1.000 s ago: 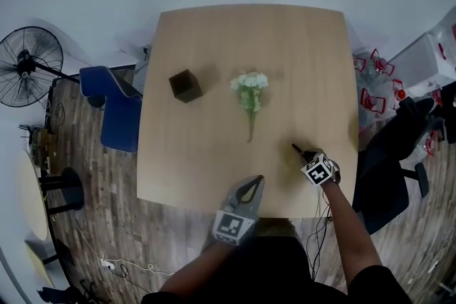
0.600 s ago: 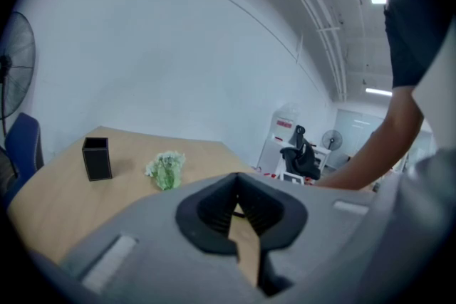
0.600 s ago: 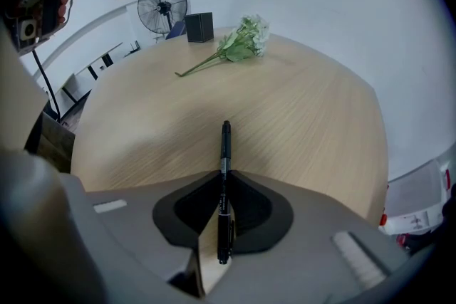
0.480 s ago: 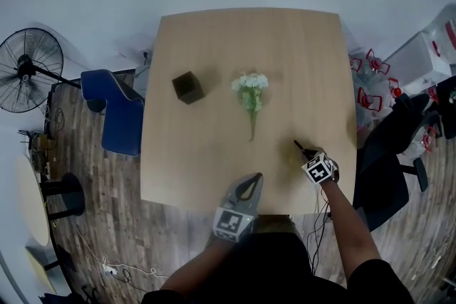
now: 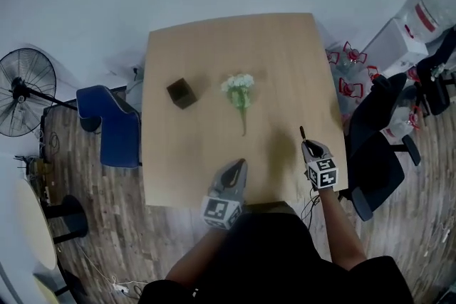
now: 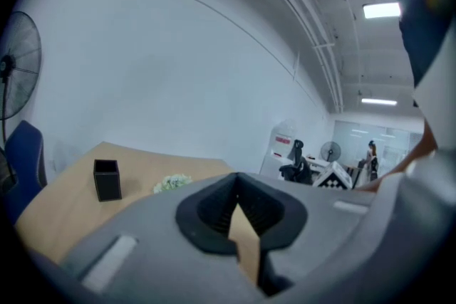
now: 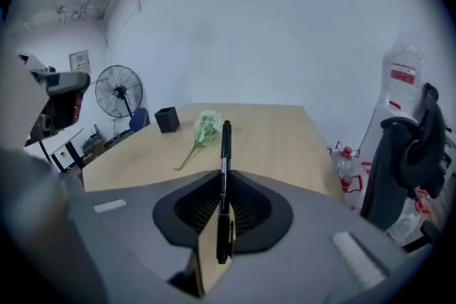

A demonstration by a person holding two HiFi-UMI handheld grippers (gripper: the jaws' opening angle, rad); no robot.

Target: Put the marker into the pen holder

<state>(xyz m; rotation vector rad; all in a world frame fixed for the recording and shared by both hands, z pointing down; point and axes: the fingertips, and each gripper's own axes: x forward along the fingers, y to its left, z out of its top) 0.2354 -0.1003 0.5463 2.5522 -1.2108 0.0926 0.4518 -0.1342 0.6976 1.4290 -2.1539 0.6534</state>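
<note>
Readable text: none | water bottle label: too blurred

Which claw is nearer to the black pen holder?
Left. The left claw hovers nearer the person, right of the pen holder; the right claw, gripping the marker, is farther right.

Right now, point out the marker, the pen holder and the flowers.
marker (image 7: 224,189), right gripper view, middle of its barrel.
pen holder (image 5: 180,92), head view, its open top.
flowers (image 5: 238,84), head view, the white blooms.
</note>
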